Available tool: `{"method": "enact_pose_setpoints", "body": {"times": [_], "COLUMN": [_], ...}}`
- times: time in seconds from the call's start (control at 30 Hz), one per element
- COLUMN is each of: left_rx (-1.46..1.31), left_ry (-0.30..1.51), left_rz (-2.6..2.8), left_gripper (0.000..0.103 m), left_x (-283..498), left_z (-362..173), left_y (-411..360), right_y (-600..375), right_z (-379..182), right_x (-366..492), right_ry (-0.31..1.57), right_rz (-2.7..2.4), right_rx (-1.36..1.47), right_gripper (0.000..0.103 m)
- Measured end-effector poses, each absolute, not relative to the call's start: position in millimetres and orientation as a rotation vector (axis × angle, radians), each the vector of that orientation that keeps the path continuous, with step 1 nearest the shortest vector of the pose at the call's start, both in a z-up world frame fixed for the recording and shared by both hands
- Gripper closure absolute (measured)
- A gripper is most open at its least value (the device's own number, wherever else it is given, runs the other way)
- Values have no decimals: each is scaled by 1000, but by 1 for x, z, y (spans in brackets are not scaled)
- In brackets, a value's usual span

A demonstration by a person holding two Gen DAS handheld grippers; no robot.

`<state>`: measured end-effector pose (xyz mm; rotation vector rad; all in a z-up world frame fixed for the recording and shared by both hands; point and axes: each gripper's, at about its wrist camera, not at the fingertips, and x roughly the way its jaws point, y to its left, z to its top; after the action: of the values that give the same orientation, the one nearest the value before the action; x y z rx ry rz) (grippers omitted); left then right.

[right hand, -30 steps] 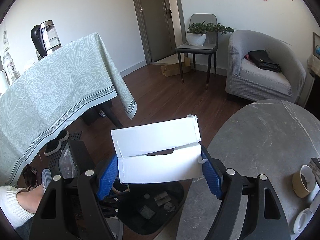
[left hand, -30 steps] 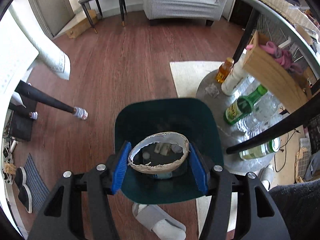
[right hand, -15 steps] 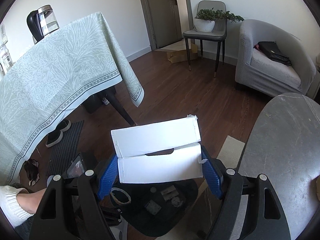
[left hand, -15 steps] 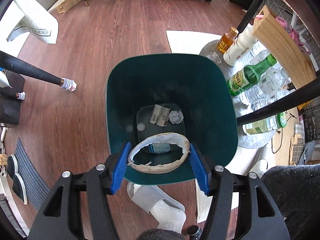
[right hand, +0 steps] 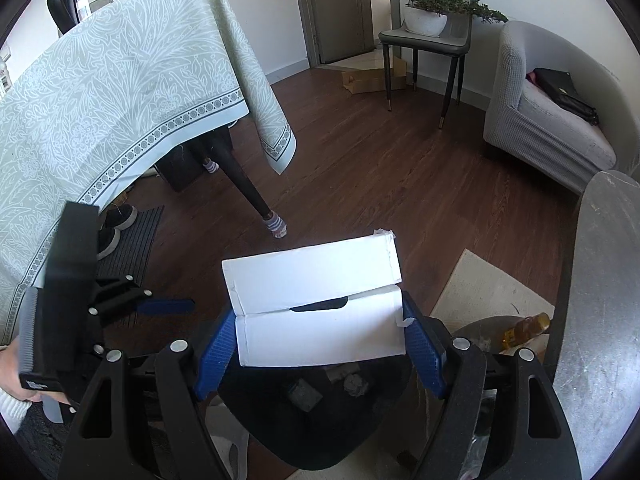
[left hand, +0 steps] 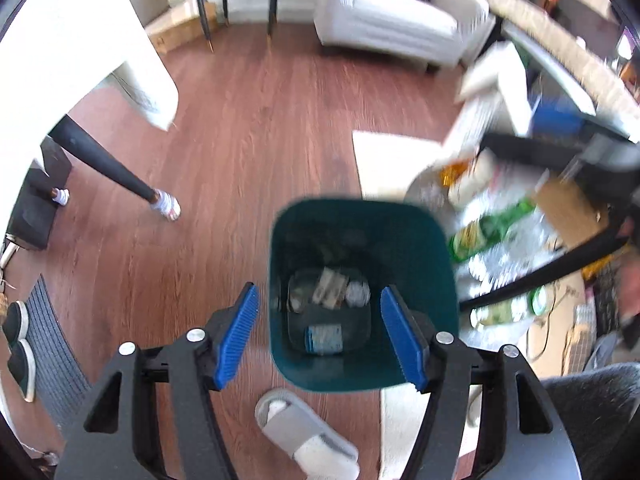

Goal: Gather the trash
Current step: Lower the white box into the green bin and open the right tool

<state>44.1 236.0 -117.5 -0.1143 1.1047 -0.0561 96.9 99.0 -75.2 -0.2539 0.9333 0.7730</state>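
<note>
My right gripper [right hand: 320,344] squeezes a white box [right hand: 316,312] between its blue pads [right hand: 214,352]. The box stands a bit tilted, its flap up toward 12 o'clock. Right under it, toward 6 o'clock, I see the dark mouth of the trash bin [right hand: 320,440], with small bits lying at the bottom.

My left gripper [left hand: 320,336] is spread wide with nothing between its blue pads [left hand: 236,340]. It hangs over the green trash bin [left hand: 360,376]. Inside the bin lie some paper scraps [left hand: 330,292], a crumpled ball [left hand: 357,294] and a small can [left hand: 324,338]. A grey slipper [left hand: 306,436] sits on the wood floor at 6 o'clock. Bottles [left hand: 488,228] lie blurry at 3 o'clock, beside the bin.

I think the step now is dropping the white box in the bin. The box looks about as wide as the bin's mouth, so I should bring it over the middle, maybe tip it so a narrow end goes first, then let the pads part. My left one is free to fetch more trash.
</note>
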Motion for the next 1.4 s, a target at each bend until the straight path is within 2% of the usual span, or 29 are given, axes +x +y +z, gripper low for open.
{"method": "enact_pose_setpoints", "body": {"times": [0.23, 0.5, 0.87, 1.0, 1.4], "left_rx": [-169, -226, -291, -285, -314], "left_ry": [950, 862, 759, 741, 682], "left_rz": [-11, -7, -29, -13, 1], "left_gripper": [53, 73, 74, 74, 74], "left_x": [42, 50, 55, 53, 52], "left_z": [-75, -42, -4, 5, 20], "left_y": [252, 255, 241, 234, 234], "right_y": [106, 120, 137, 136, 115], "right_z": [-95, -130, -183, -193, -178], "right_x": [97, 91, 81, 76, 73], "right_ry": [991, 1091, 1229, 1252, 1206], "right_rz": [772, 789, 789, 746, 798], "right_rx": [-291, -358, -503, -579, -536], "right_gripper": [26, 26, 26, 20, 20]}}
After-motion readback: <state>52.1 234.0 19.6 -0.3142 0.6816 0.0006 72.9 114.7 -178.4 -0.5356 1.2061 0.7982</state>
